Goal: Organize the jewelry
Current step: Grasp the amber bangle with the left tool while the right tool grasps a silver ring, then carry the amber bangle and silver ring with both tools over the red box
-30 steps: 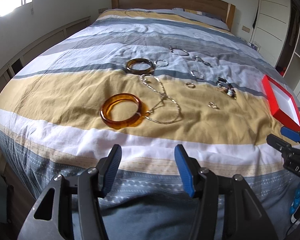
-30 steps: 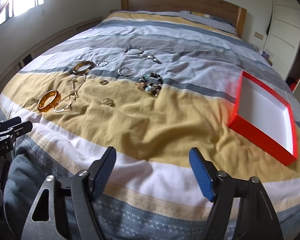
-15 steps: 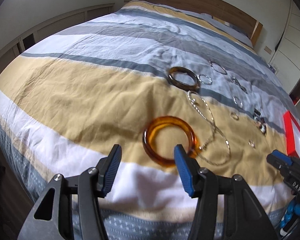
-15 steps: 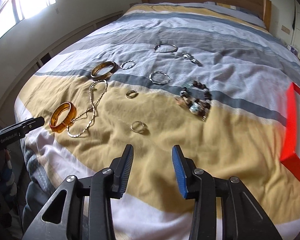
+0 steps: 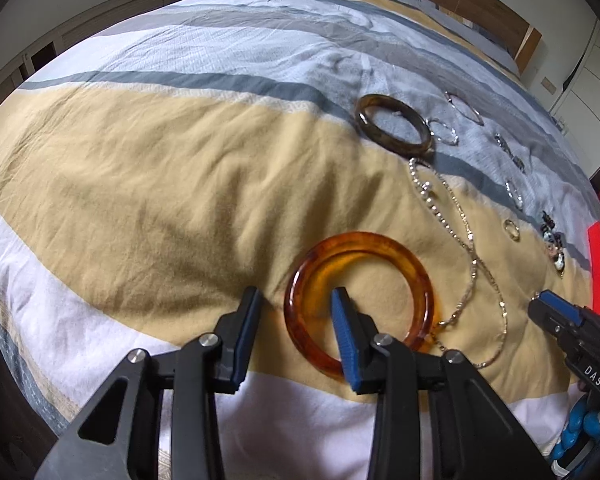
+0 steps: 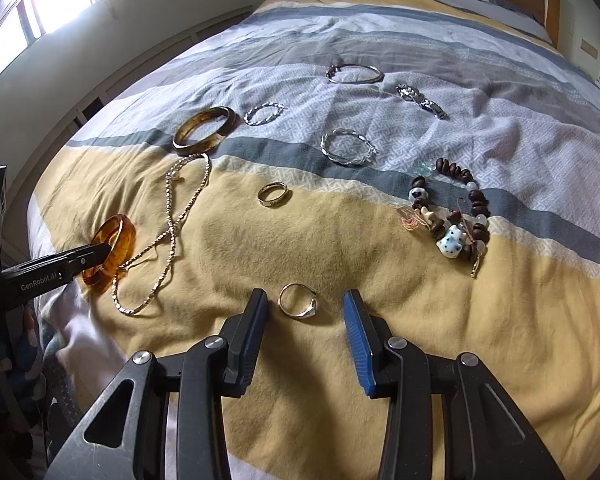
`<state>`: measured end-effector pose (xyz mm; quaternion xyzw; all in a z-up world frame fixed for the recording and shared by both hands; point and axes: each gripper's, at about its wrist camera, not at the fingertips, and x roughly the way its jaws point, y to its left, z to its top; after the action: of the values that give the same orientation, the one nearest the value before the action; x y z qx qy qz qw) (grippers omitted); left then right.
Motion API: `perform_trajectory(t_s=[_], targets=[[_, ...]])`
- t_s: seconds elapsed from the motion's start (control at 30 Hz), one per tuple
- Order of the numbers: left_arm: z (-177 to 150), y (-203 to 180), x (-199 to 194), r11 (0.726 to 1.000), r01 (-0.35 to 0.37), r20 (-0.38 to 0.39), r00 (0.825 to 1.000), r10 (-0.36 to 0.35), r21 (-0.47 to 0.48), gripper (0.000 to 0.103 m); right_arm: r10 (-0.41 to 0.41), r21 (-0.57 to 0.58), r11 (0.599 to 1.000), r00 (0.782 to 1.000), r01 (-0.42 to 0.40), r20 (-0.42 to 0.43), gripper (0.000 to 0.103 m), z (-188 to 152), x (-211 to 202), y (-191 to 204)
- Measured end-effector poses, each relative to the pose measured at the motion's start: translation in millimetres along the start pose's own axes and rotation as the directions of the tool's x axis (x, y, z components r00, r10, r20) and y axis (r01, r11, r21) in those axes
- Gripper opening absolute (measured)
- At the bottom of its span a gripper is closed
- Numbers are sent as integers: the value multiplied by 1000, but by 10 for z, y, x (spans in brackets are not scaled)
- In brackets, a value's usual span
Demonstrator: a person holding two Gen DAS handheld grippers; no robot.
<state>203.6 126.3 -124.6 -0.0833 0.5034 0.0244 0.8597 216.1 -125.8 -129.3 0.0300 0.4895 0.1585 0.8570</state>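
On the striped bedspread point(image 5: 148, 184), the left gripper point(image 5: 296, 306) is straddling the near rim of the amber bangle point(image 5: 360, 300), jaws released; the right gripper point(image 6: 305, 314) is bracketing a silver ring point(image 6: 298, 301), unclenched. Both pieces look rigid, light and slick, best pinched across the band.

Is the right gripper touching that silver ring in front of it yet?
Apart. The right wrist view shows the silver ring lying between the open right gripper fingers, bedspread visible on both sides.
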Motion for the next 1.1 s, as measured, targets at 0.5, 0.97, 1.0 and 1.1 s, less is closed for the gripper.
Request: perform_trajectory(t_s=[0.5,0.97,1.0,1.1], targets=[[-21,26,-225,1000,-14,39,999,15,-8,9,-6,-44,999,1000,6,5,20,-14,-155,88],[-242,-177,-1021,1000,17,152,988,-21,25,9,-27,-25,999,991,31,132,20,-324,-1116,34],[-262,-222,-1072,999,20,160,987,-25,34,9,-34,-18,999,989,37,141,20,-375,-1199,-2],[-316,-408,-1238,997,31,185,982,-44,70,9,-53,8,999,984,53,171,20,-520,-1434,-136]])
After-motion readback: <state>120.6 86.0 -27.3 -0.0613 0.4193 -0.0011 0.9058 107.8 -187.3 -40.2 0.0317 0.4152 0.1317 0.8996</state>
